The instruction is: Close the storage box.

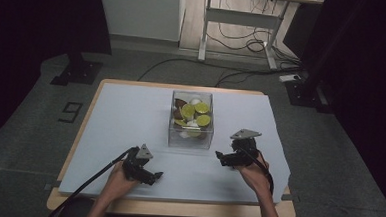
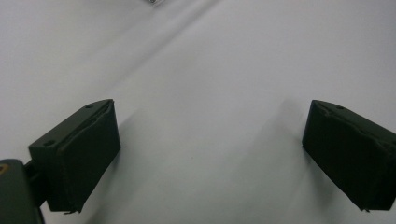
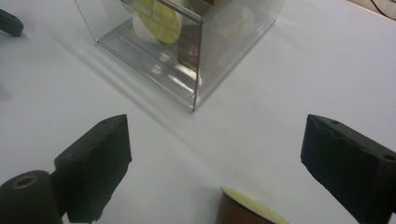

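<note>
On the pale sheet (image 1: 130,115) covering the table, the right gripper (image 1: 222,156) and the left gripper (image 1: 156,176) both rest with jaws wide apart and nothing between them. The right one lies near the clear box (image 1: 191,138), which holds yellow-green slices (image 1: 202,108), brown pieces and white pieces. The right gripper view adds a brown piece with a yellow top (image 3: 247,210), cut off at the bottom edge between its jaws, while the left gripper view faces bare sheet.

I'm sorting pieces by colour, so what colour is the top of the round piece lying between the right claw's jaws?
Pale yellow-green top over a brown side, best in the right gripper view.
</note>
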A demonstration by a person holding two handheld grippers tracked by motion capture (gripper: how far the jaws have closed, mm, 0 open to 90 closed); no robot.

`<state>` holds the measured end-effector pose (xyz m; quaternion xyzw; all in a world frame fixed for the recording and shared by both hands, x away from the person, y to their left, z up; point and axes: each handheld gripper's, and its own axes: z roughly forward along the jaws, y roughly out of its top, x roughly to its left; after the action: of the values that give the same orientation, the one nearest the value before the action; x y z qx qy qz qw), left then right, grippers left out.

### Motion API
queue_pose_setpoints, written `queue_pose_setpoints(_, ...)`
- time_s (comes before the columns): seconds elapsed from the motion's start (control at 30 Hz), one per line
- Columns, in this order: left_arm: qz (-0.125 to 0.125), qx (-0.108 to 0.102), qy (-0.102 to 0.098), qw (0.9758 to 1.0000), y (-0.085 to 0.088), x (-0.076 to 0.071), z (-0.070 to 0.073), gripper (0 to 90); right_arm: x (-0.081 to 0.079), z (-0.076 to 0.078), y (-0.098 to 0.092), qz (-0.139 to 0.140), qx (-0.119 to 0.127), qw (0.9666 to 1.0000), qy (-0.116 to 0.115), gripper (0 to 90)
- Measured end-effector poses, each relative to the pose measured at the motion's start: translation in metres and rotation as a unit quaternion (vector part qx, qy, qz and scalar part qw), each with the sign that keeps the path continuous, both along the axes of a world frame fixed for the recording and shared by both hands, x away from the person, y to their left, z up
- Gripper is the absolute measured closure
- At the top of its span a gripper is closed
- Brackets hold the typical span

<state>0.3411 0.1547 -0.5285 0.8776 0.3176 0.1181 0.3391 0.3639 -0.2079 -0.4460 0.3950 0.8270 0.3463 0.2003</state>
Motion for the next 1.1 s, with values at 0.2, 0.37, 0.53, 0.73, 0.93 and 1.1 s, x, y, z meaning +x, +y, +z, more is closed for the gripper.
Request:
queue_pose_setpoints(0.2, -0.001, 0.001, 0.0, 1.0, 0.0, 0.0, 0.0, 3.8, -0.004, -0.002, -0.012, -0.014, -0.009, 0.9999, 0.004, 1.0)
queue_pose_setpoints(0.37, -0.001, 0.001, 0.0, 1.0, 0.0, 0.0, 0.0, 3.8, -0.007, -0.005, -0.022, -0.024, -0.005, 0.9997, 0.004, 0.1)
queue_pose_setpoints(0.53, -0.001, 0.001, 0.0, 1.0, 0.0, 0.0, 0.0, 3.9, -0.011, -0.01, -0.033, -0.034, -0.002, 0.9994, 0.0, 0.1)
queue_pose_setpoints(0.73, -0.001, 0.001, 0.0, 1.0, 0.0, 0.0, 0.0, 3.8, -0.016, -0.014, -0.044, -0.044, 0.006, 0.999, -0.005, 0.2)
queue_pose_setpoints(0.93, 0.0, 0.001, -0.001, 1.0, 0.0, 0.0, 0.0, 3.8, -0.02, -0.022, -0.054, -0.052, 0.006, 0.9986, -0.003, 0.3)
queue_pose_setpoints(1.1, 0.0, 0.001, -0.001, 1.0, 0.0, 0.0, 0.0, 3.8, -0.023, -0.033, -0.062, -0.056, 0.007, 0.9984, 0.007, 0.2)
